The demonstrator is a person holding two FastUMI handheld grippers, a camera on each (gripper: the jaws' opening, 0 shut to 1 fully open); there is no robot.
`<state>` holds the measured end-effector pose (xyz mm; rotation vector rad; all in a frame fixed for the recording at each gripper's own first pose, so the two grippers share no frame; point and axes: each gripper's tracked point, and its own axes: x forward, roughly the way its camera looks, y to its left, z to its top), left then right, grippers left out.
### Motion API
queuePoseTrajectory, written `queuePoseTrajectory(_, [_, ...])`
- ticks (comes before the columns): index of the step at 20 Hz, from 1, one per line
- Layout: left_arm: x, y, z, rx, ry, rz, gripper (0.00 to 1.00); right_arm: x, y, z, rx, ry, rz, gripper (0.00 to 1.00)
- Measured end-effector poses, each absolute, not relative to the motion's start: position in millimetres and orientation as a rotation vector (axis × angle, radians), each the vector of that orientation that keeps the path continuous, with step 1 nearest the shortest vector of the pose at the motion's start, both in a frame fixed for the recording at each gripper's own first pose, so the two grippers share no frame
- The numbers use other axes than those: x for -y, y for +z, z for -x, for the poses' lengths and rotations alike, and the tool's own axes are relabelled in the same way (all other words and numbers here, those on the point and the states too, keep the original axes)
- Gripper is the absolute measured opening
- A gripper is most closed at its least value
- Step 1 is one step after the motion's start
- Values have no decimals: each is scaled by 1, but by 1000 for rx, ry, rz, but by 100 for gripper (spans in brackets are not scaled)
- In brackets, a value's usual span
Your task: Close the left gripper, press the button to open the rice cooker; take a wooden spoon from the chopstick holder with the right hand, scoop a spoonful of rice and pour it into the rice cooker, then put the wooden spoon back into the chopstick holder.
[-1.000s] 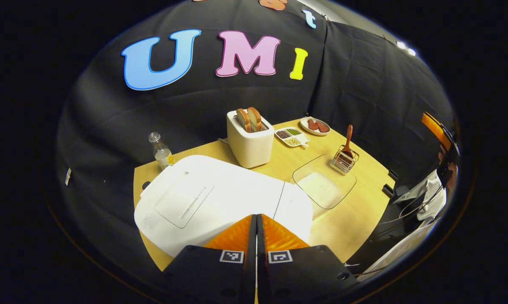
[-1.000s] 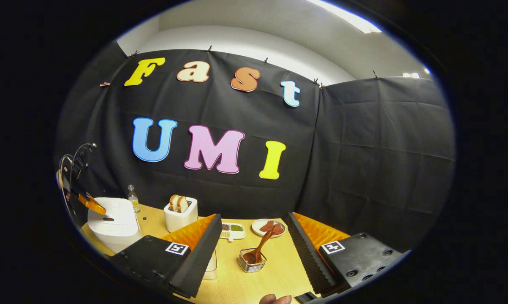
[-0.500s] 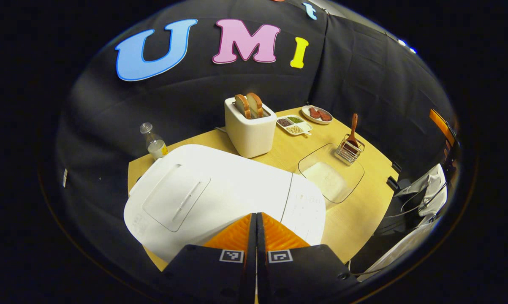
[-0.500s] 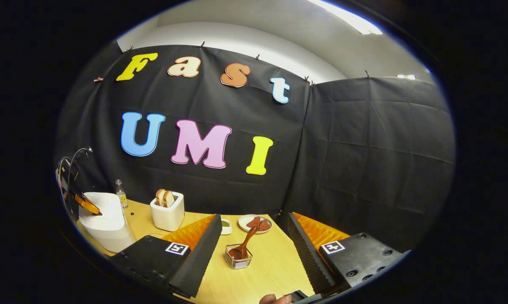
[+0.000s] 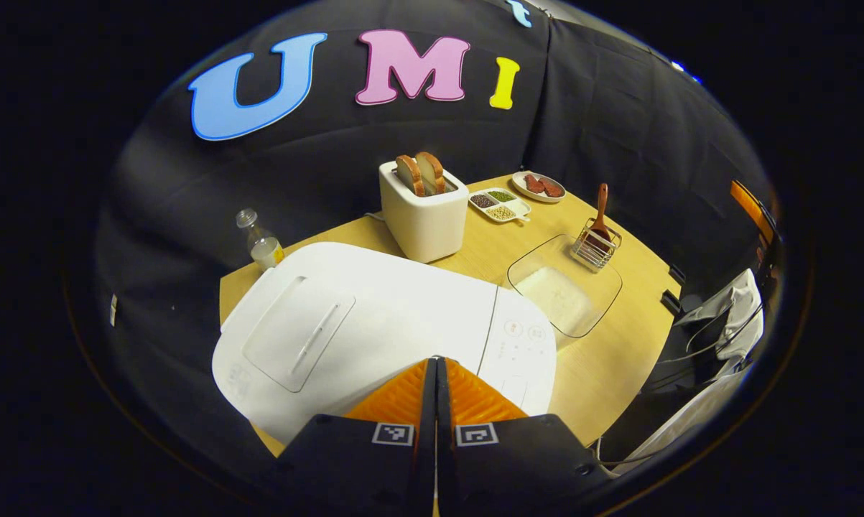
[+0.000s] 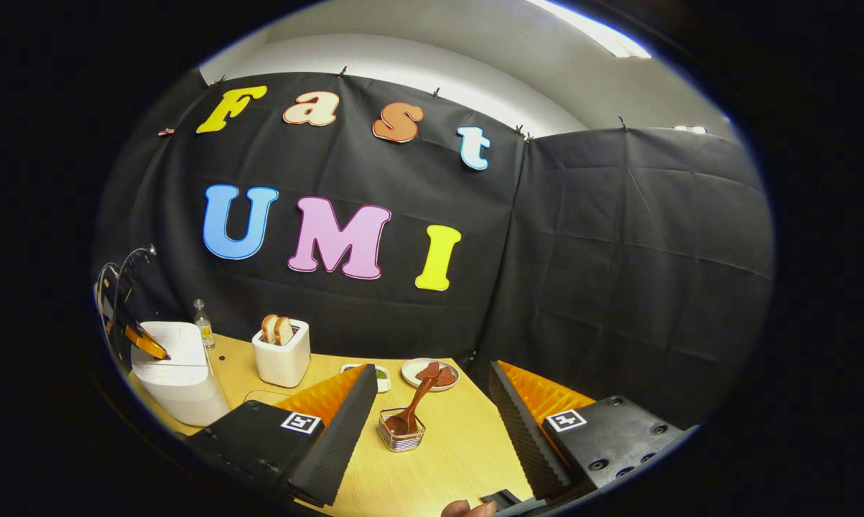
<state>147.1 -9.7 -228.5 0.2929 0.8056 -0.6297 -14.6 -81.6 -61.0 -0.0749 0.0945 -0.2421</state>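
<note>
White appliances and brown wood on a pale yellow-tan table.

The rice cooker (image 5: pixel 374 323) and the toaster (image 5: pixel 423 215) are plain white. The wooden spoon (image 5: pixel 601 212) is reddish brown, standing in a silver wire chopstick holder (image 5: pixel 595 248). The table (image 5: pixel 604 345) has a light wood grain. The glass dish (image 5: pixel 564 291) is clear, holding white rice.

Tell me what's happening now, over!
Left claw shut, over white rice cooker, lid down. Right claw open, facing brown wooden spoon in wire holder. Nothing blocking.
</note>
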Motion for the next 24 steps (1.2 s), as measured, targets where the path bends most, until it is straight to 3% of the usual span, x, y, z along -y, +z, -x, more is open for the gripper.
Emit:
queuePoseTrajectory(5, [2,-171,-166,-588,-526,-266,7,86,-61,19,-88,-249,82,98])
queuePoseTrajectory(9, [-32,-115,-192,-350,-317,-292,11,86,-60,23,-85,-246,71,97])
queuePoseTrajectory(10, [-44,-100,-198,-282,-248,-317,16,87,-60,25,-81,-247,71,97])
queuePoseTrajectory(13, [-52,-52,-194,-95,-157,-346,53,86,-60,29,-79,-237,74,97])
queuePoseTrajectory(14, [-53,-41,-189,-44,-143,-340,70,86,-61,31,-81,-234,76,97])
queuePoseTrajectory(15, [-54,-26,-179,7,-118,-327,93,86,-61,32,-83,-233,77,97])
queuePoseTrajectory(20, [-60,33,-138,254,-29,-176,96,83,-69,30,-89,-189,66,98])
queuePoseTrajectory(24, [-49,31,-106,287,-31,-101,96,87,-86,15,-113,-126,20,98])
